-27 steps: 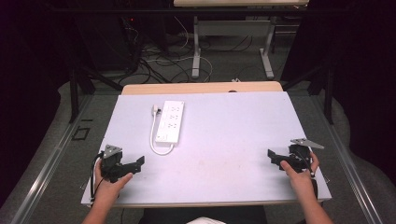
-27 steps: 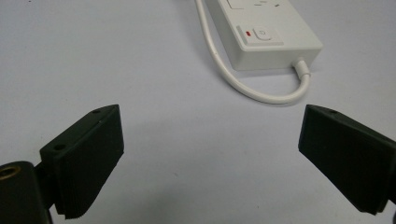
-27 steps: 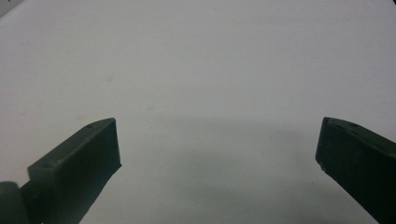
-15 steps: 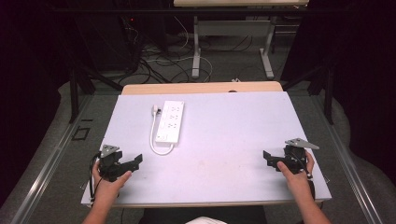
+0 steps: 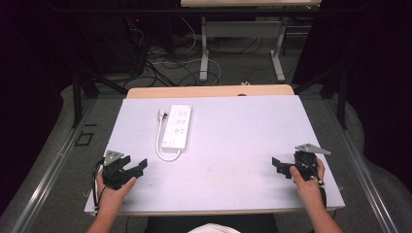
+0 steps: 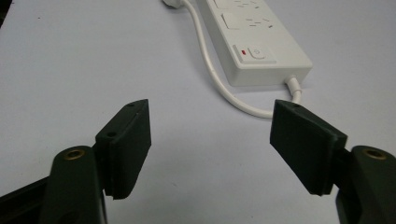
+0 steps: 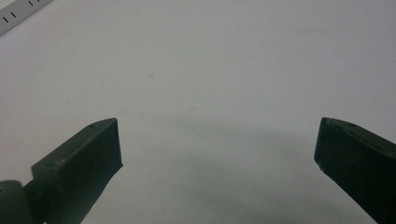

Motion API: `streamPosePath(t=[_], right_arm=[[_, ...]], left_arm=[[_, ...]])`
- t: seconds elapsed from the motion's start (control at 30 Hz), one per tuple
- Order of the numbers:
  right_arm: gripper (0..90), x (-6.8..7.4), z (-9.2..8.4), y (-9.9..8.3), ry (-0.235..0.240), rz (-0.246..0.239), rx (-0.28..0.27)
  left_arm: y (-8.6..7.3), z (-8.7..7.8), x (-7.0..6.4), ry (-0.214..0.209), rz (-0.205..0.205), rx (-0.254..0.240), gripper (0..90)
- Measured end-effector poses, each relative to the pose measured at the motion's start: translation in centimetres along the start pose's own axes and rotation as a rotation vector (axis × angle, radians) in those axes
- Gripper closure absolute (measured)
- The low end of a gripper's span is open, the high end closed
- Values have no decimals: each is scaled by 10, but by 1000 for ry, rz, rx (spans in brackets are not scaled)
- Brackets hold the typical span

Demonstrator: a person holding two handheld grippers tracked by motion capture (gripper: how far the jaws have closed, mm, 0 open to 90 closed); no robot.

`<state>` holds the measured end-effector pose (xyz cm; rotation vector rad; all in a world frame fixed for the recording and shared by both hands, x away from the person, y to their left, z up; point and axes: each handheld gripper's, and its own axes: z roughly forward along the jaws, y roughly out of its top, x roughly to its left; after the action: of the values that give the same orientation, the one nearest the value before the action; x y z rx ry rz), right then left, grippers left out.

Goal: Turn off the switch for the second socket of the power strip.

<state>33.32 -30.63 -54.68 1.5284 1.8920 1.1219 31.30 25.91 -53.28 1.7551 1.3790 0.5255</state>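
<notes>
While both claws stand open and empty, the white plastic power strip (image 5: 177,126) is found ahead of the left claw (image 5: 138,167), long axis pointing away; the right claw (image 5: 278,166) is well apart.

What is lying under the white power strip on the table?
The power strip lies flat on the pale table top. Its white cable runs beside it, looping from the near end to the plug. Whatever is directly beneath the strip is covered by its body.

You face a pale lavender tabletop (image 5: 233,145) on grey carpet (image 5: 58,145); black cables (image 5: 165,63) tangle beneath a white-legged desk (image 5: 204,58) beyond.
</notes>
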Motion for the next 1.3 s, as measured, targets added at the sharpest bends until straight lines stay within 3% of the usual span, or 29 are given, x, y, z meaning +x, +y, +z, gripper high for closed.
streamPosePath(t=[0.3,0.47,0.73,0.8,0.93,1.3], right_arm=[[20,1,-3,3,0,-12,-26],[30,6,0,10,-1,-20,-57],[42,8,4,10,2,-27,-45],[45,9,3,9,3,-25,-46],[48,8,0,8,-5,-24,-46],[54,4,-4,3,-14,-1,-45]], left_arm=[[3,1,0,0,21,-16,353],[6,0,0,-6,3,-24,354],[15,-1,0,-14,-16,-16,363],[20,0,-1,-10,-27,-18,381],[33,4,-1,-41,-26,-23,403],[60,20,-14,-85,17,1,419]])
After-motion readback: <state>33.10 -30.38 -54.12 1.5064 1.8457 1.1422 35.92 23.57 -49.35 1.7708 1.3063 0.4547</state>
